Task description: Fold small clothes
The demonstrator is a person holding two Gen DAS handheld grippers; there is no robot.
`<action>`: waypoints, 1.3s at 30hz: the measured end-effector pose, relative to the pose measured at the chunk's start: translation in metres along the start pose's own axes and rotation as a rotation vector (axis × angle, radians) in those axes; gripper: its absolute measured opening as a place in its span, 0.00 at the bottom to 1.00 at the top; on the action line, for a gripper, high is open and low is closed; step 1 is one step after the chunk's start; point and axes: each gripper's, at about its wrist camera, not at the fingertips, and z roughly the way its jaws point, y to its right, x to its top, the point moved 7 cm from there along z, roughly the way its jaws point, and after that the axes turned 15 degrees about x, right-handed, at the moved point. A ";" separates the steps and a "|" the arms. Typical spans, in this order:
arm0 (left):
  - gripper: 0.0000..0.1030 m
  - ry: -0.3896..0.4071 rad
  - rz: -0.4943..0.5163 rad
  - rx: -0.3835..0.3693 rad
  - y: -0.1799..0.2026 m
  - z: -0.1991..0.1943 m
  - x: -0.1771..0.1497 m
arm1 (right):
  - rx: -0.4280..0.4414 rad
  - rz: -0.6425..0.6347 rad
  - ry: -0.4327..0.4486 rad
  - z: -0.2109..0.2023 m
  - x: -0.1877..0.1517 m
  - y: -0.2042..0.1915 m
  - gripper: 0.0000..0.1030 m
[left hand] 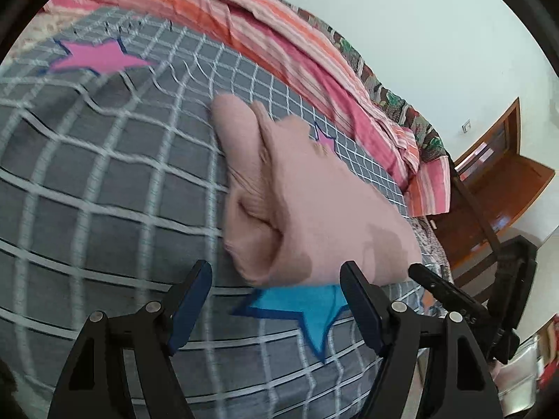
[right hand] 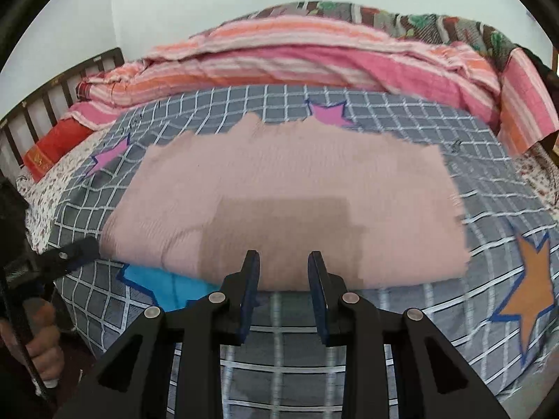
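Left gripper: jaws spread wide, nothing between the blue pads, tips angled downward. Right gripper: jaws narrowly parted, empty, pointing steeply downward. In the right wrist view, the person's left hand grips its handle at the near left edge.

Bed covered by grey sheet with white grid and star patches: pink, blue, orange. Folded pink garment lies flat mid-sheet, near edge over the blue star. Orange star near right. Striped pink-orange blanket bunched along far side. Red cushion far left, by the slatted headboard.
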 end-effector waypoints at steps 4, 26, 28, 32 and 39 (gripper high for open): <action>0.70 0.002 -0.053 0.001 0.010 0.019 -0.001 | -0.027 -0.001 0.014 -0.015 0.000 0.019 0.28; 0.19 0.164 -0.204 0.242 0.046 0.028 0.068 | -0.021 0.231 0.121 -0.074 -0.008 0.151 0.28; 0.18 0.186 -0.139 0.279 0.069 0.021 0.078 | -0.024 0.240 0.135 -0.080 -0.008 0.159 0.28; 0.18 0.221 0.009 0.321 0.132 0.012 0.096 | -0.039 0.271 0.156 -0.093 -0.010 0.176 0.28; 0.18 0.180 0.182 0.254 0.252 0.038 0.087 | -0.096 0.318 0.177 -0.118 -0.019 0.203 0.28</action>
